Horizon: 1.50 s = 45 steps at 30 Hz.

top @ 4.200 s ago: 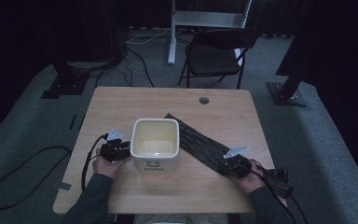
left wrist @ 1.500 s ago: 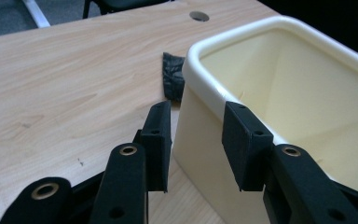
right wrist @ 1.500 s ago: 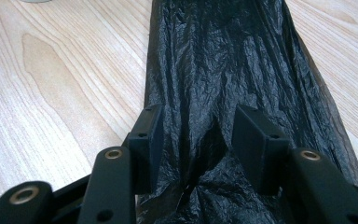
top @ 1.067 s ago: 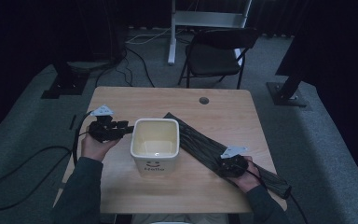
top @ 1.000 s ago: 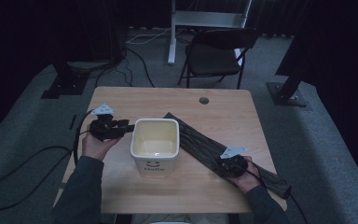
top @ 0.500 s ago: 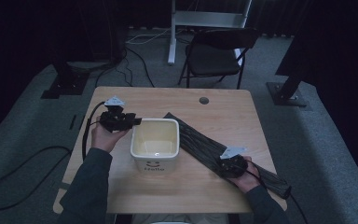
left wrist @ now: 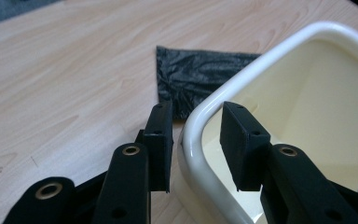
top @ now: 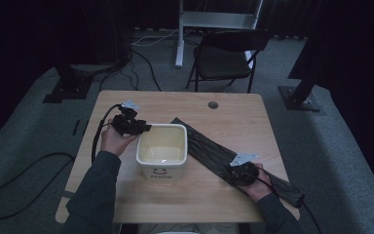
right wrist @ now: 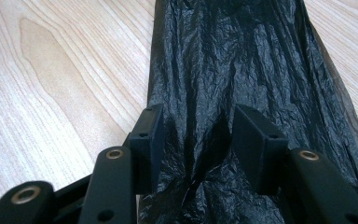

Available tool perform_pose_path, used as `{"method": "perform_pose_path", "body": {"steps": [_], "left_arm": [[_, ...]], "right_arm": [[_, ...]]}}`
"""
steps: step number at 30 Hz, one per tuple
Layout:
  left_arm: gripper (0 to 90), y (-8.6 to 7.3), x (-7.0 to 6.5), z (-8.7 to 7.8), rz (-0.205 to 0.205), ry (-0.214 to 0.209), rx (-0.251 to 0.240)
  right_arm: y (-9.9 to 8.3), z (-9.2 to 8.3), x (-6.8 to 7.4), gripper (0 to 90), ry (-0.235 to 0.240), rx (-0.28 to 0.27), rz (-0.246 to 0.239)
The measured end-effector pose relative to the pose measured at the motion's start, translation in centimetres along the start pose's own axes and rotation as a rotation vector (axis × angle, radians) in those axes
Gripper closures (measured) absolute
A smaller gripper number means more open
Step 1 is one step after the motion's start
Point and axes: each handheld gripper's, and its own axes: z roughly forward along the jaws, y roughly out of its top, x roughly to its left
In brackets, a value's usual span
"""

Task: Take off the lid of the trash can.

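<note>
- The left gripper (top: 135, 127) has moved since the earliest picture: there it sat low at the left side of the white bin (top: 162, 151), and now it is farther up the table (top: 126, 102), at the bin's far left corner.
- In the left gripper view its jaws straddle the bin's rim (left wrist: 200, 116), one pad outside the wall and one inside. They have just been closing, yet a gap shows on both sides of the rim, so nothing is clamped.
- The bin stands upright near the middle of the table, in the same spot as in the earlier pictures, its printed face toward the person.
- The black plastic bag (top: 214, 153) lies flat in a long strip, running from behind the bin's right side down to the table's near right edge. Its lie matches the earlier pictures.
- The right gripper (top: 239, 174) rests on the bag's lower stretch, where it was a second ago.
- In the right gripper view its jaws stand at a middling width with a raised fold of bag (right wrist: 205, 154) between them; whether the pads press the fold cannot be told.
</note>
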Motion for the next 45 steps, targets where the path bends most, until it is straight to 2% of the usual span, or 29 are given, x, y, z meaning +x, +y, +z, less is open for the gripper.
{"method": "perform_pose_path", "body": {"steps": [1, 6, 17, 20, 31, 38, 45], "left_arm": [[65.0, 0.0, 0.0, 0.1, -0.002, -0.010, 0.003], [66.6, 0.0, 0.0, 0.7, 0.000, -0.005, 0.031], [68.5, -0.2, -0.7, 0.9, -0.031, 0.004, 0.011], [69.4, -0.2, -1.1, 1.1, -0.023, -0.002, 0.006], [69.4, 0.2, -2.6, 2.0, 0.001, -0.049, -0.007], [71.5, 0.3, -2.8, 2.3, 0.004, -0.090, -0.011], [71.7, 0.2, -2.7, 2.0, 0.004, -0.103, -0.021]], "right_arm": [[0.0, 0.0, 0.0, 53.8, 0.000, 0.001, -0.001], [0.0, 0.0, 0.0, 53.9, -0.002, 0.004, 0.001], [0.0, 0.1, -0.1, 53.9, -0.003, 0.008, -0.002], [-0.1, 0.0, -0.1, 53.9, -0.005, 0.009, -0.003], [-0.1, 0.1, -0.2, 53.9, -0.006, 0.015, -0.003], [-0.2, 0.1, -0.1, 53.8, -0.004, 0.020, -0.007], [-0.2, 0.1, -0.2, 53.8, -0.004, 0.022, -0.007]]}}
